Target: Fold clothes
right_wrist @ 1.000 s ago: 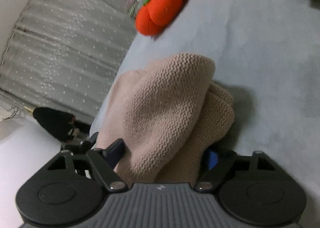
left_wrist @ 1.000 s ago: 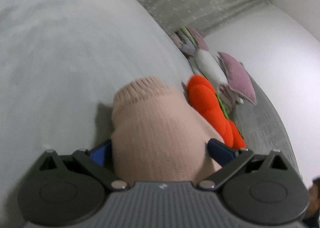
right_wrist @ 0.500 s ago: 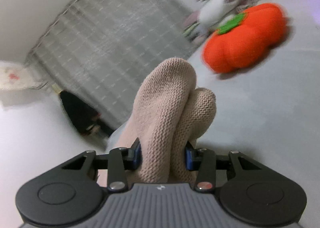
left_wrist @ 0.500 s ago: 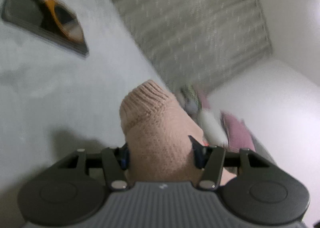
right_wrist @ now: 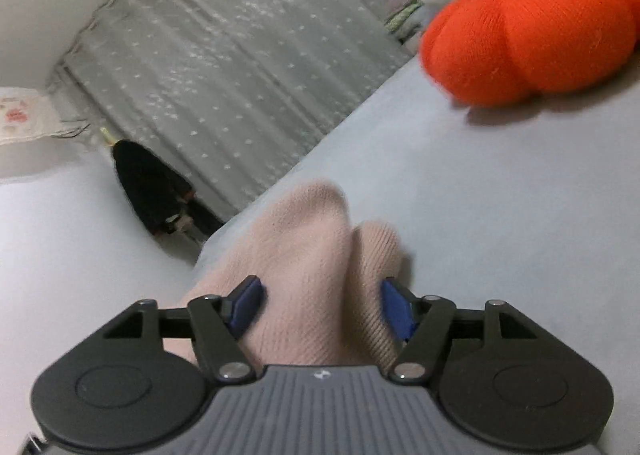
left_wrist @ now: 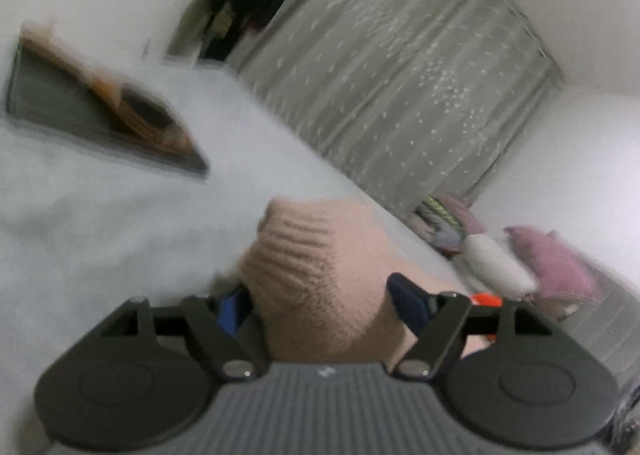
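Observation:
A pale pink knitted sweater (left_wrist: 312, 255) lies bunched on the light grey bed sheet (left_wrist: 100, 235). In the left wrist view its ribbed edge sticks up between the blue pads of my left gripper (left_wrist: 320, 301), whose jaws are opening and stand slack beside the knit. In the right wrist view two rolled folds of the same sweater (right_wrist: 304, 239) fill the gap of my right gripper (right_wrist: 320, 307). Its jaws are opening too, with the pads loose against the fabric.
An orange pumpkin plush (right_wrist: 532, 31) sits on the sheet (right_wrist: 480, 195) ahead to the right. A dark tray (left_wrist: 40, 103) with an orange object lies far left. Pink and white cushions (left_wrist: 556, 263) pile by the wall. A grey dotted curtain (left_wrist: 400, 95) hangs beyond the bed.
Both grippers squeezed the sweater half a second ago and have now widened again. The right gripper swung towards the pumpkin plush, which looks much closer. The left view tilted upward.

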The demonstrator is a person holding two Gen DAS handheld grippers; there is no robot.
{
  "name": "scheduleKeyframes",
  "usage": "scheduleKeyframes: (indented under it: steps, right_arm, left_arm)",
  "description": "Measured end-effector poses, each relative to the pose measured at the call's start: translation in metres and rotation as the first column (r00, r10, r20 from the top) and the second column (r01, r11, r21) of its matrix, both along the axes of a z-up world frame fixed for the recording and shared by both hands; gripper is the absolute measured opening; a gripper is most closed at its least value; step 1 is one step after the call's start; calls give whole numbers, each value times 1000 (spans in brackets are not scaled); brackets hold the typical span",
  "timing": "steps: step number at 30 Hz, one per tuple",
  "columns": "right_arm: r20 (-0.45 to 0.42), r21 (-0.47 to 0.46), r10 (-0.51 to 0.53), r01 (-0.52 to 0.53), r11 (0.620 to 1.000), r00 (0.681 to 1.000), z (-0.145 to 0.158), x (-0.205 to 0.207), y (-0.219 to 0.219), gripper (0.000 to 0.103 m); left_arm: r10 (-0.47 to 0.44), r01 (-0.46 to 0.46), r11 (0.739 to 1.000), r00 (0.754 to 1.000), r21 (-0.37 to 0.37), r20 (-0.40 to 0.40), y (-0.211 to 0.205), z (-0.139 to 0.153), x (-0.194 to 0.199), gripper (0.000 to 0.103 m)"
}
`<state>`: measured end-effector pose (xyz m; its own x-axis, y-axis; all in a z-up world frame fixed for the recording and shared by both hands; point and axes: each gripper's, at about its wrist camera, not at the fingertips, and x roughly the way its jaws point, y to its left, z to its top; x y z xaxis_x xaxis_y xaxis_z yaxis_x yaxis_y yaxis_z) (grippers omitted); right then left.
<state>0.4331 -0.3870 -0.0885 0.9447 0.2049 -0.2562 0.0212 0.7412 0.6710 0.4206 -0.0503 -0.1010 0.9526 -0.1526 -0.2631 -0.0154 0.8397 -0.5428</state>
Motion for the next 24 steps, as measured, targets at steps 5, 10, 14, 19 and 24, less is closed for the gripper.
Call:
scheduleKeyframes:
  steps: [5,10,14,19,24]
  right_arm:
    - [110,-65,-79,86,994,991,29,-34,5,49]
    - [200,-341,37,34,939,979,69,-39,77,43]
    - [161,-581,146,-26,813,976,61,-37,152,38]
    - [-14,-712,130,-101,695,991,22,-16,190,36]
    - [-13,-699,80,-66,712,997,14,-18,195,36]
  left_arm:
    - [156,-182,973,971,139,179,-18,38,-43,70]
    - [95,-124,985,969,118,229,-9,45,-51,51]
    - [-11,6,999,990,33,143,4,18,-16,42]
    - [-68,66,997,996,-30,-66,21,-27,33,47]
    - [-37,31,997,994,-65,-103,29,-38,41,65]
